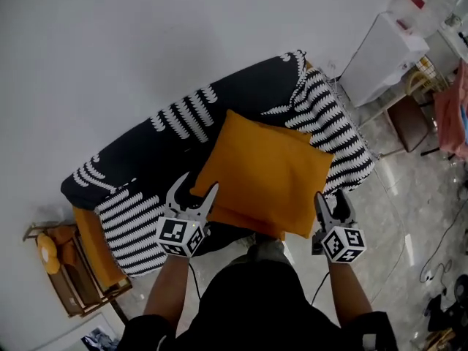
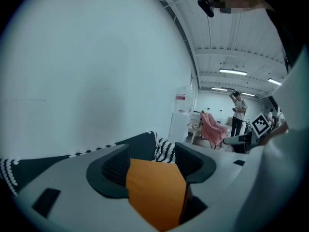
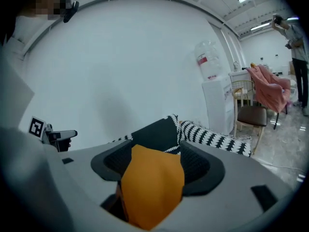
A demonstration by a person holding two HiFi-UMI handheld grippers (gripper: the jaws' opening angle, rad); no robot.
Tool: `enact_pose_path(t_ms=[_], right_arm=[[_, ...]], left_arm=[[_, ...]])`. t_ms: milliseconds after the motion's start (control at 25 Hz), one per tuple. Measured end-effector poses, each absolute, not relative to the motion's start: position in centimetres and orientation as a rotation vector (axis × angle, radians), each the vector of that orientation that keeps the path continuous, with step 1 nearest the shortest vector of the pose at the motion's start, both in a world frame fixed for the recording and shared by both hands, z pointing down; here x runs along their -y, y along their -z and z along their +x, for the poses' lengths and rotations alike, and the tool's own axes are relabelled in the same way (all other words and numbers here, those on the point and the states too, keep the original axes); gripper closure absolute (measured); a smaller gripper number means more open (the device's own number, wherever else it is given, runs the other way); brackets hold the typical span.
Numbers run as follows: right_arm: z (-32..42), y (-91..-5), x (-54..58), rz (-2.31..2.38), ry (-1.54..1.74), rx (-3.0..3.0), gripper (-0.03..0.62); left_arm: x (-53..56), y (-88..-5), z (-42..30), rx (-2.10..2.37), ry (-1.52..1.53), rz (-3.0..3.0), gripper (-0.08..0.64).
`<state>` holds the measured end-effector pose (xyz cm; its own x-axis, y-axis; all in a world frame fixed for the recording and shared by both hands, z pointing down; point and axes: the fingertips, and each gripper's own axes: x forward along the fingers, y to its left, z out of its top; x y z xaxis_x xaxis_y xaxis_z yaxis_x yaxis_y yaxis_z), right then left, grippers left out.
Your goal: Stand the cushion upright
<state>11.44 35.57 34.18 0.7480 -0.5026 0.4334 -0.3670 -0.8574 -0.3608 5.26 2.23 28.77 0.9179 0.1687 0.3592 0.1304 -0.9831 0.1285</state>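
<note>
The left gripper (image 1: pixel 196 184) is pinching the near left corner of the orange cushion (image 1: pixel 267 170), and the right gripper (image 1: pixel 331 196) is pinching the near right corner. In each gripper view the orange fabric is filling the gap from one ribbed pad to the other, so both pairs of jaws are bearing on it rather than standing free. The rest of the cushion is spreading away ahead of the tips, face up over the seat of the black-and-white patterned sofa (image 1: pixel 241 93); whether it is resting there or hanging just above I cannot tell. The backrest is running across just beyond the cushion's far edge, with the white wall (image 1: pixel 146 42) rising behind it. The step in hand looks to be bringing the cushion onto its edge against that backrest. To do it well, the two grippers should be travelling together, level with each other, so that the cloth between them is not twisting. The far edge should be settling on the seat first, close under the backrest ahead of the jaws, and the held edge should then be swinging up and forward over it until the face is leaning back. Since the grip is only on soft corners, the stuffing may be sagging away from the pads, so letting go is best left until the cushion is propping itself.
</note>
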Motion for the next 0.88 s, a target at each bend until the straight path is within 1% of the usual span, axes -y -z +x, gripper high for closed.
enact_pose_path(t_ms=[280,600,760,880], right_arm=[[13.2,-40.8,-37.2,-2.66,0.922,-0.528,0.276],[14.3,-47.3,-37.7,-2.638,1.113,-0.441,0.267],[14.4,-50.9,-38.1,-2.609,1.224,-0.424,0.261],[14.4,-53.8,-38.5,-2.563,1.317,-0.387,0.25]], left_arm=[[-2.4,-33.7,9.6,-0.305,-0.758,2.943,0.252],[-1.6,-40.1,12.2,-0.352,-1.038,2.891,0.252],[-1.2,-44.4,13.4,-0.369,-1.204,2.846,0.236],[-1.0,-47.3,14.6,-0.395,-1.311,2.823,0.21]])
